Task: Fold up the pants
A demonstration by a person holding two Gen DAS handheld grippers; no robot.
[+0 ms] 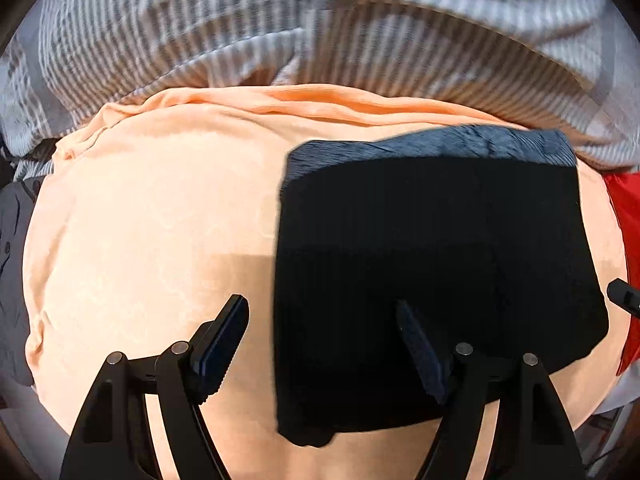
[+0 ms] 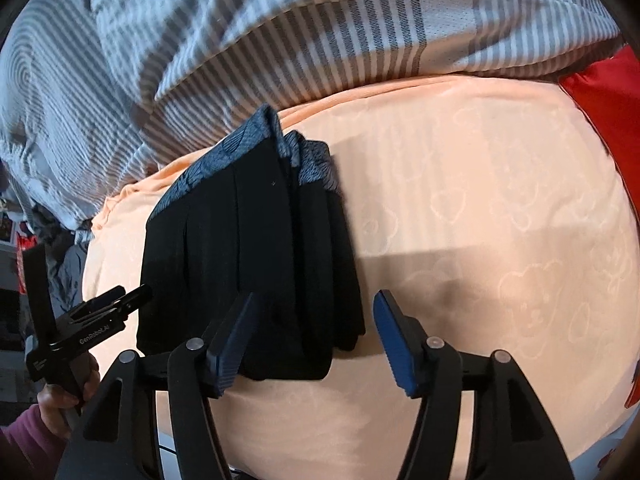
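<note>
The pants (image 1: 440, 260) are black with a blue-grey waistband at the far end. They lie folded into a compact rectangle on a peach sheet (image 1: 152, 220). My left gripper (image 1: 320, 320) hangs open above the pants' left edge, one finger over the sheet and the other over the dark cloth. In the right wrist view the folded pants (image 2: 256, 260) show stacked layers. My right gripper (image 2: 316, 304) is open over their near right corner, and its pads do not press the cloth. The left gripper (image 2: 132, 294) appears at the left, held by a hand (image 2: 60, 396).
A grey and white striped duvet (image 1: 320, 20) is bunched along the far side of the sheet (image 2: 480, 200). Something red (image 2: 612, 120) lies at the right edge. Dark clutter sits beyond the sheet's left edge (image 2: 60, 280).
</note>
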